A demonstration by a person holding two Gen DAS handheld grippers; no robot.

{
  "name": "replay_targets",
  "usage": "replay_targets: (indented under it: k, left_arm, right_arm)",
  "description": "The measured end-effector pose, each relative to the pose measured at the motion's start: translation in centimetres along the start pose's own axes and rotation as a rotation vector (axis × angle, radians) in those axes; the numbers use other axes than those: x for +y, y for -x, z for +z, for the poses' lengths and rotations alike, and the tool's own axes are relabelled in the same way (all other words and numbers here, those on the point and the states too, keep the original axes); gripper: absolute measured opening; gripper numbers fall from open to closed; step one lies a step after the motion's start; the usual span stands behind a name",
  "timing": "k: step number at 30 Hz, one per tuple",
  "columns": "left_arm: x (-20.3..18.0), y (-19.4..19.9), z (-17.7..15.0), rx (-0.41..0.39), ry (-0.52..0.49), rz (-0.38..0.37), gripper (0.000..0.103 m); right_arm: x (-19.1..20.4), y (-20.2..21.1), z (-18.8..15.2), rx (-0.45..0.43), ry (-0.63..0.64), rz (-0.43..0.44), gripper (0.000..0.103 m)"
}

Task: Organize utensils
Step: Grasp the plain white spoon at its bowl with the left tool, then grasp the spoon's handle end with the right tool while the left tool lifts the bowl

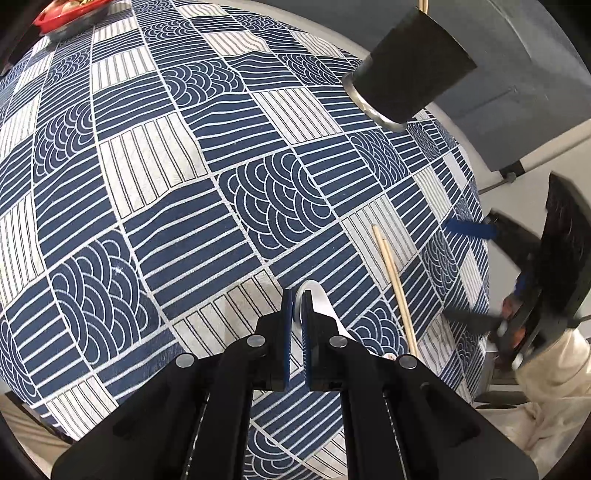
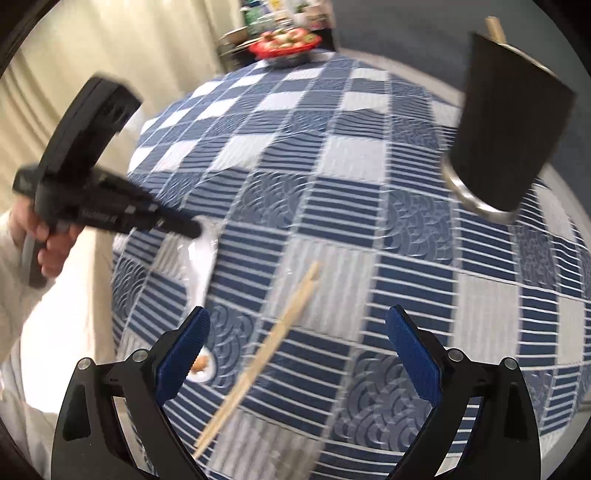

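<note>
The left tongs (image 1: 297, 314) are clamped narrow on a white spoon (image 1: 321, 299) lying on the near part of the table (image 1: 184, 184). Just right of it lies a pair of chopsticks (image 1: 395, 284), with the right tongs (image 2: 297, 332) spread wide above them, holding nothing. Farther right stands a black utensil holder (image 1: 410, 70), and at the far left a red bowl (image 1: 68, 14).

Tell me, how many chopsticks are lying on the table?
2 chopsticks, lying side by side on the tablecloth near the white spoon. Another stick pokes from the black holder; more may hide inside.
</note>
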State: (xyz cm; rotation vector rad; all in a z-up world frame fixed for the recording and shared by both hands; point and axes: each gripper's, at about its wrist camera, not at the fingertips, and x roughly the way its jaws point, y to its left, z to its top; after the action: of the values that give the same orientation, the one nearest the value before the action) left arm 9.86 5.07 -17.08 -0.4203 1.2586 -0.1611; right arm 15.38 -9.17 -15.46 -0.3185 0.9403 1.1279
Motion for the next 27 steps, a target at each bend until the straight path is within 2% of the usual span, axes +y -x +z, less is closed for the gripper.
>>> replay_targets:
  k: [7, 9, 11, 12, 13, 21, 27]
  left_arm:
    - [-0.7, 1.1, 0.2, -0.026, 0.003, 0.008, 0.005]
    - [-1.0, 1.3, 0.3, -0.032, 0.000, -0.001, 0.005]
    - [-1.4, 1.4, 0.4, -0.032, -0.010, -0.004, 0.005]
    - [-1.6, 1.4, 0.4, -0.030, -0.012, -0.008, 0.006]
    - [-1.9, 1.5, 0.3, -0.026, -0.021, -0.004, 0.006]
    - [-3.3, 2.0, 0.8, -0.038, -0.059, 0.016, 0.006]
    - [-4.8, 3.6, 2.9, -0.073, -0.086, 0.047, 0.006]
  right_arm:
    - [4.2, -2.1, -0.2, 0.051, 0.126, 0.058, 0.092]
    - [5.1, -2.7, -0.2, 0.074, 0.149, 0.076, 0.088]
    - [5.5, -3.2, -0.3, 0.114, 0.157, 0.120, 0.028]
    - [5.8, -3.8, -0.3, 0.155, 0.165, 0.127, 0.011]
    - [6.1, -4.0, -0.5, 0.154, 0.188, 0.095, 0.011]
    - [5.4, -2.6, -0.6, 0.139, 0.187, 0.090, 0.011]
    - [4.1, -0.7, 0.9, 0.090, 0.196, 0.050, 0.011]
